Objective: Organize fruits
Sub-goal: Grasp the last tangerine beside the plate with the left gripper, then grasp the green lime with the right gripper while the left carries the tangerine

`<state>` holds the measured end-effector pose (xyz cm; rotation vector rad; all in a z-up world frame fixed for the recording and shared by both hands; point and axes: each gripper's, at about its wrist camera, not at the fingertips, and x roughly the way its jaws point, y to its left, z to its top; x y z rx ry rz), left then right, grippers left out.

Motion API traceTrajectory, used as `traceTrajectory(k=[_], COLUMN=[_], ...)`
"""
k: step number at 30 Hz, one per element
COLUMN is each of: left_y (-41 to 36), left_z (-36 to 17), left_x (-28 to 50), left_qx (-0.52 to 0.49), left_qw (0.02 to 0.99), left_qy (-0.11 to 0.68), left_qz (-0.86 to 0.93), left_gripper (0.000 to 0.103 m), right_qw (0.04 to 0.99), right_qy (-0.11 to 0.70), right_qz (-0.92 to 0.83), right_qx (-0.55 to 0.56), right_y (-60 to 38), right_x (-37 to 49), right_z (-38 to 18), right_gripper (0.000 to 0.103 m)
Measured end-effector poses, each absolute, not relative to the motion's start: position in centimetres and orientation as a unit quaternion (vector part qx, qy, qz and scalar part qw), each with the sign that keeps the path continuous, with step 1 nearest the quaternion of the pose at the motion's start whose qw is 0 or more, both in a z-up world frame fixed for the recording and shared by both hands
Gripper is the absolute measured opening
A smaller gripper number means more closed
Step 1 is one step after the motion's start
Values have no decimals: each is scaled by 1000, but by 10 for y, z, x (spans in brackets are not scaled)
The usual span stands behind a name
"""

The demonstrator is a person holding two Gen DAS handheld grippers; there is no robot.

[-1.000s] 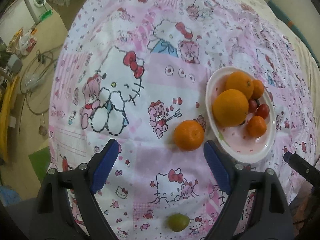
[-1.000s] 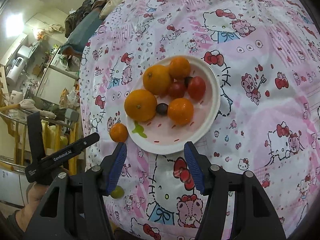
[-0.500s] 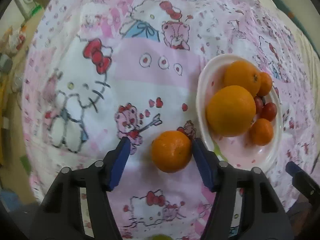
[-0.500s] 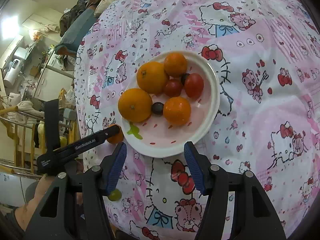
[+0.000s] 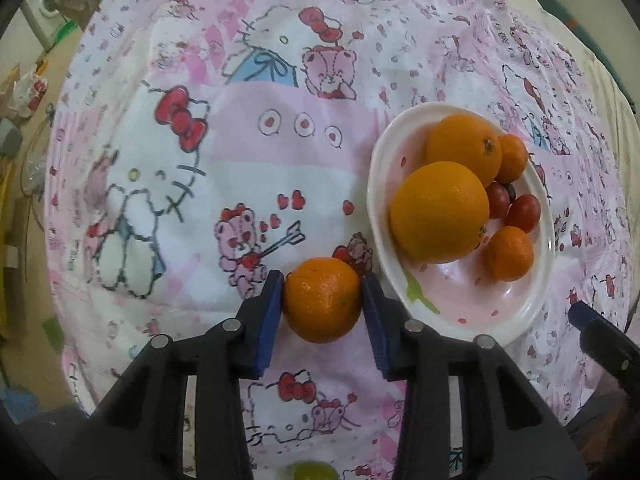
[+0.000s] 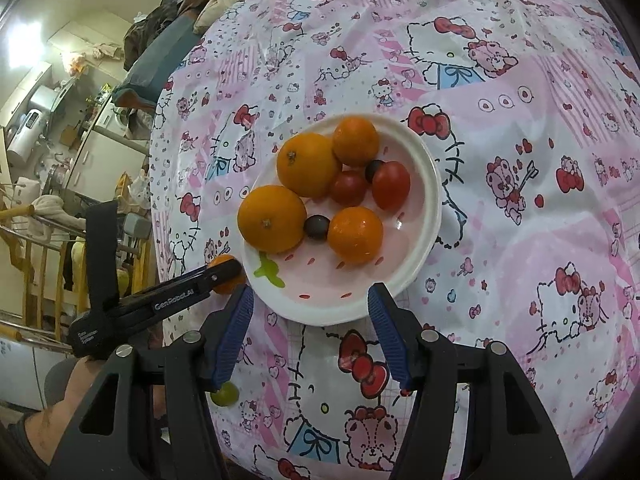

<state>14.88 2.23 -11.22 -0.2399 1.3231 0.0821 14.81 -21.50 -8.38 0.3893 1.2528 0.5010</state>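
A round surface (image 5: pixel 248 152) is covered by a pink and white cartoon-cat cloth. At the left of the left wrist view, past the cloth's edge, lies a floor with clutter too blurred to name. Near the bottom centre, the left hand-held gripper (image 5: pixel 322 305) has its two blue pads pressed against the sides of a small orange (image 5: pixel 322 300), which sits on the cloth just beside a white plate (image 5: pixel 382 184). A green fruit (image 5: pixel 308 473) (only its top shows) lies at the very bottom edge, between the gripper's arms.

To the right, the plate holds two large oranges (image 5: pixel 439 211), two small oranges (image 5: pixel 509 253), two red tomatoes (image 5: pixel 525 208) and dark grapes, barely visible here.

In the right wrist view, the left hand-held gripper reaches in from the left edge, hiding most of the small orange. The right hand-held gripper (image 6: pixel 311 334) hangs over the plate's near rim with its blue pads wide apart, holding nothing.
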Motion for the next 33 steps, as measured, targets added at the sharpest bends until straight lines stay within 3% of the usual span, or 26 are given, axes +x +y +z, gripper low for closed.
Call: traceTrajectory(k=[16,28,33], left_y=[36,65,68], left_z=[-53,-50,-51], left_x=[96,82,87], left_qx=[-98,-157,-161], left_qw=[803,797,798], left_qy=[588,581,578], left_qz=[22,45,51], left_gripper=[35,35,35], right_qw=[737,699,703], right_qy=[596,609,592], right_qz=[282,365,391], right_qx=[151,85,51], right_y=[-182,-117,-98], right_x=[119,72,62], right_z=[-94,-116,-120], right_gripper=[63,63,69])
